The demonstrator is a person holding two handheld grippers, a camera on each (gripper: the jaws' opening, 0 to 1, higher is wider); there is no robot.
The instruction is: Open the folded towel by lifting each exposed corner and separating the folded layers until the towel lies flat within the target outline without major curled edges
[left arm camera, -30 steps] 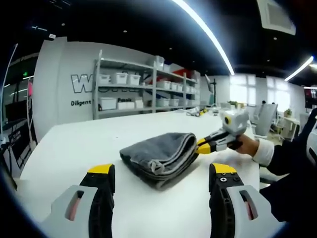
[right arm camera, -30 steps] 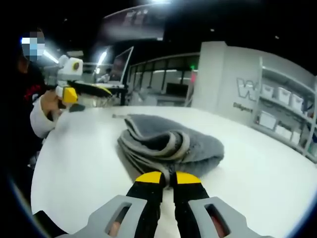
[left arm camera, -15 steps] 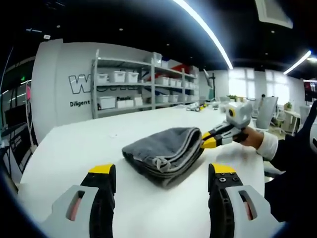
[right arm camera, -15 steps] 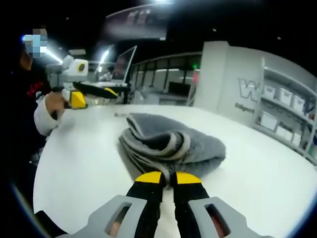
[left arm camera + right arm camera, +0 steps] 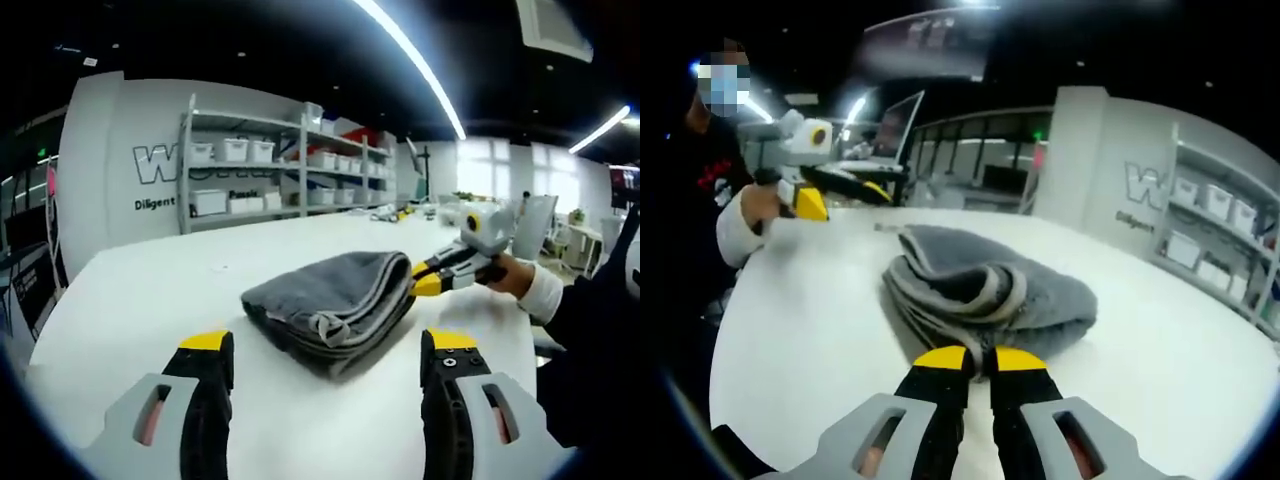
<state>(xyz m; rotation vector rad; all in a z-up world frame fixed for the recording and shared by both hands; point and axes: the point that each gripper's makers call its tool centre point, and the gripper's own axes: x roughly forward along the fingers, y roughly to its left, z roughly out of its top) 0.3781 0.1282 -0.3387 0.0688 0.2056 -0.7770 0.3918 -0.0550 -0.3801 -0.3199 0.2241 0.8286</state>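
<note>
White table [image 5: 130,300] carries my folded grey towel [image 5: 325,305] mid-frame; left gripper [image 5: 325,365] gapes wide, right gripper [image 5: 980,362] pinches its edge.

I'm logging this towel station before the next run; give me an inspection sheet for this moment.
Surface: white table, bare around the towel; no target outline visible.
Job's things: grey towel, still folded in a bundle, layered edges facing the right gripper.
Clutter: small items at the table's far end, too small to identify.
Grippers: left gripper open, held short of the towel; right gripper shut at the towel's edge, grip on cloth not certain.
Cables: nothing seen.
Surroundings: shelving with white bins, wall lettering, ceiling light strips, windows, a person's sleeve.
</note>
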